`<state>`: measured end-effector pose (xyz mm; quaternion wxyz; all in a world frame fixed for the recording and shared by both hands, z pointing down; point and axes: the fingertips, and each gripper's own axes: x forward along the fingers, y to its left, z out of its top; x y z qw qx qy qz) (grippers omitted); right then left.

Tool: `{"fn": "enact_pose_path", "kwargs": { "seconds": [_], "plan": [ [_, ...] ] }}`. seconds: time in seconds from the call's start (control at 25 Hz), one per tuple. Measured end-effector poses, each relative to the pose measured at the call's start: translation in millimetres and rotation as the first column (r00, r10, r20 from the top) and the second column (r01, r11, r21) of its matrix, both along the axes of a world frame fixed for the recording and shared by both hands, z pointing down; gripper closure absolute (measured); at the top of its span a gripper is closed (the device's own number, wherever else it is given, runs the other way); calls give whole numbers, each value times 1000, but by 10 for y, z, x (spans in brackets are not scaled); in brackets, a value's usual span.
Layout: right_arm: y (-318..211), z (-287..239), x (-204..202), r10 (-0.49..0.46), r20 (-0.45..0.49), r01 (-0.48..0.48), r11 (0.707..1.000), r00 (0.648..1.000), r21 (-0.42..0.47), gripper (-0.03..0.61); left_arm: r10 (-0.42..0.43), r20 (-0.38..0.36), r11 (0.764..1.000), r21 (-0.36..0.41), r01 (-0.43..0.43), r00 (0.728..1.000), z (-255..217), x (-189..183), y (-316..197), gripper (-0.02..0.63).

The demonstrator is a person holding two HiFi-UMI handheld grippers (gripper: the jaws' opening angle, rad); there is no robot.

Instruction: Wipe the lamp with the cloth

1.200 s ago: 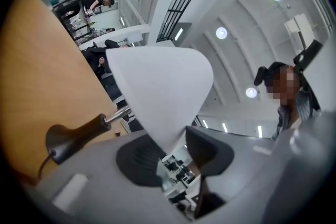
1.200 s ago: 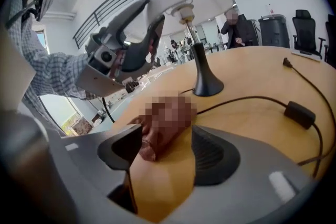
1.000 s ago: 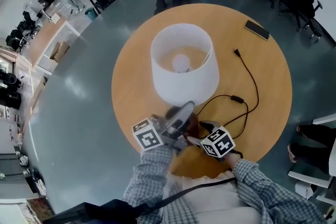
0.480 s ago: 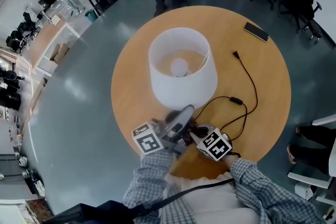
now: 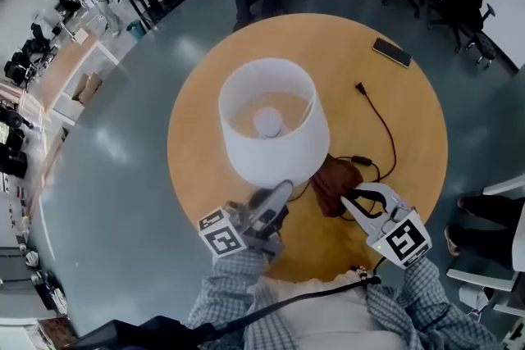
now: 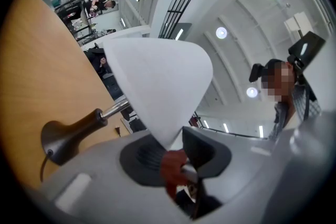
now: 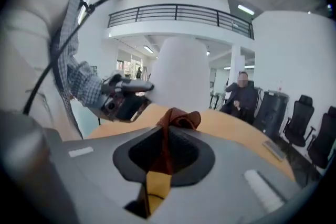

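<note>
Left gripper angled up, closing on lamp shade rim; right gripper above tabletop, closing on pinched cloth.

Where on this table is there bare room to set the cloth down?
Right side of the table: bare wood between the cord and the rim, nearer than the phone. Far side: bare between the lamp shade and the phone. Crowded at the near edge, where the cloth, cord loops and shade bunch together.

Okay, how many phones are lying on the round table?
1. The phone lies near the table's far right edge, beyond the cord's plug. The lampshade could hide another behind it.
</note>
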<state>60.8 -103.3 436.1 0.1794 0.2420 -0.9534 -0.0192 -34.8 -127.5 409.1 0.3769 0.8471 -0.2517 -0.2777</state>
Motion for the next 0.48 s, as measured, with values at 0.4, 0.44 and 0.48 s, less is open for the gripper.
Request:
{"fn": "enact_pose_path", "kwargs": {
  "seconds": [0.4,0.44,0.48],
  "plan": [
    [-168,-1946,-235,-89,168,29,944,982,328,543,34,4,999,13,-34,999,-16,65,276,522],
    [-227,-1900,-283,-82,171,24,948,982,317,543,37,7,999,14,-37,999,-13,84,298,522],
    [-294,-1812,-308,-62,178,9,958,982,287,543,37,7,999,14,-37,999,-5,102,313,522]
  ]
}}
